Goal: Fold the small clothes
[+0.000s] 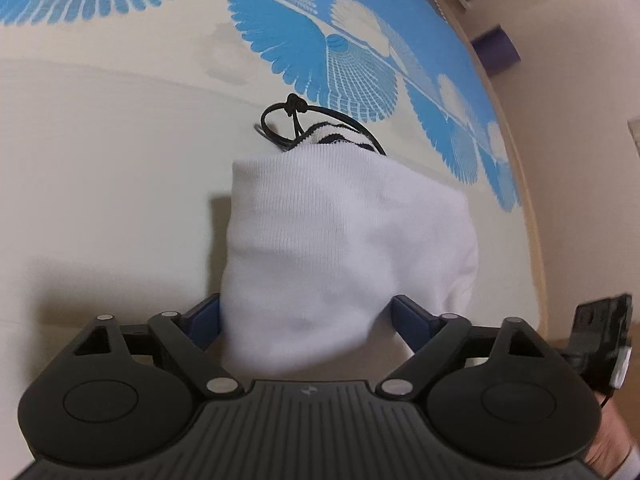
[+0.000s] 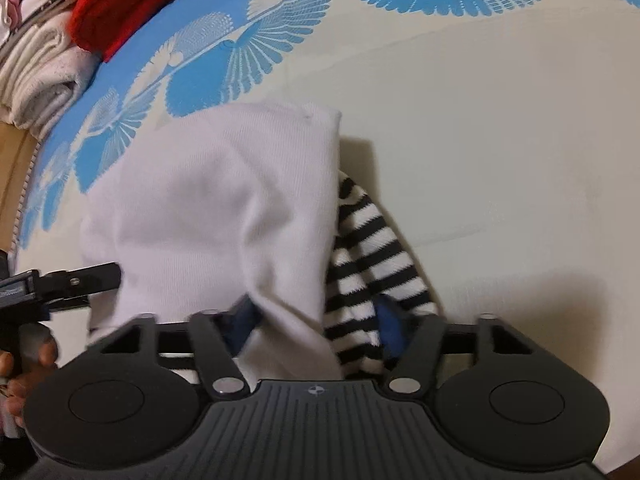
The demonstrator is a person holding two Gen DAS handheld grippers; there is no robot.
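Observation:
A white knit garment (image 1: 344, 240) lies on the patterned sheet and drapes over my left gripper (image 1: 306, 312); its blue-padded fingers (image 1: 408, 316) stand apart on either side of the cloth and their tips are hidden. A black-and-white striped piece (image 1: 336, 136) and a black cord (image 1: 296, 116) stick out beyond it. In the right wrist view the white garment (image 2: 224, 208) covers my right gripper (image 2: 316, 320), with the striped garment (image 2: 372, 264) beside it. The right fingers are mostly hidden by cloth. The left gripper (image 2: 76, 280) shows at the left edge.
The cream sheet with blue fan patterns (image 2: 248, 52) covers the surface. Folded towels (image 2: 40, 76) and a red cloth (image 2: 132, 4) are stacked at the far left. The bed edge (image 1: 520, 168) runs along the right, with a purple object (image 1: 496, 52) beyond it.

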